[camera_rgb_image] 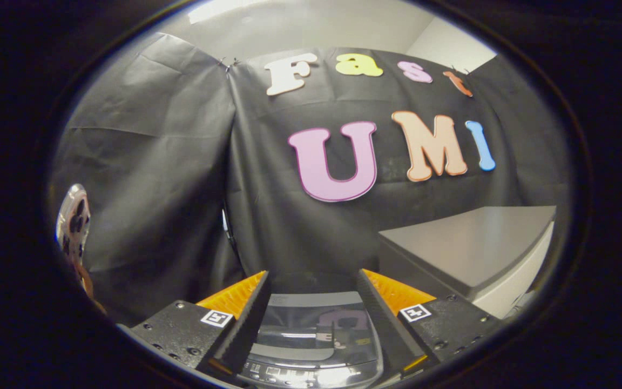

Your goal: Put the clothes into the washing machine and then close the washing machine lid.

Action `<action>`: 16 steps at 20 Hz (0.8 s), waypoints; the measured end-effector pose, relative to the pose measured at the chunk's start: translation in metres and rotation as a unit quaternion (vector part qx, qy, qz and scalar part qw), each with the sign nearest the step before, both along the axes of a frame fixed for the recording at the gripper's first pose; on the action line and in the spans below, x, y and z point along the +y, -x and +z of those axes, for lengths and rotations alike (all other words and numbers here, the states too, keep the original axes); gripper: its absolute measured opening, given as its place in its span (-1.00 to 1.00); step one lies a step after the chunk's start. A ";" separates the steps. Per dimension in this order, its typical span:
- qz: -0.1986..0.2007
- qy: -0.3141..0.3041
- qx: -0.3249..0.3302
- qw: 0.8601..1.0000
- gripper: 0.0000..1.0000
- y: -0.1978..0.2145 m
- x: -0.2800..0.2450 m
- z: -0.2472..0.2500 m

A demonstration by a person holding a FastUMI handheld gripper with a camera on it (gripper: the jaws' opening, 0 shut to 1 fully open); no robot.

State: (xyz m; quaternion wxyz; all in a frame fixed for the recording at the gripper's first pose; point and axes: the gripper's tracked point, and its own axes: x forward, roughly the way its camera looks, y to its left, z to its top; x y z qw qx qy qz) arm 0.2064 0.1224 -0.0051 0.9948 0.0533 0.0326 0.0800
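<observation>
Between the two fingers of the gripper (313, 283), the washing machine (311, 346) is sitting low down, with its shiny lid (305, 324) lying flat and shut. The gripper is standing wide open and is holding nothing. Beyond the fingers the black cloth wall (268, 205) is hanging. Off to the right a grey surface (473, 243) is standing beside the machine. Far to the left a spotted piece of clothing (73, 221) is hanging

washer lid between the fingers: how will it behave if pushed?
The washing machine lid looks glossy and glassy, so probably rigid but slippery. It looks shut and flat. The hand-held gripper hangs open above it, touching nothing.
</observation>
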 end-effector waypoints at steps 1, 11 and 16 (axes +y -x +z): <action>-0.003 0.002 -0.008 1.000 0.93 0.004 -0.014 0.004; -0.024 0.035 -0.059 0.997 0.93 0.081 -0.145 0.013; -0.025 0.042 -0.068 0.996 0.93 0.107 -0.211 -0.013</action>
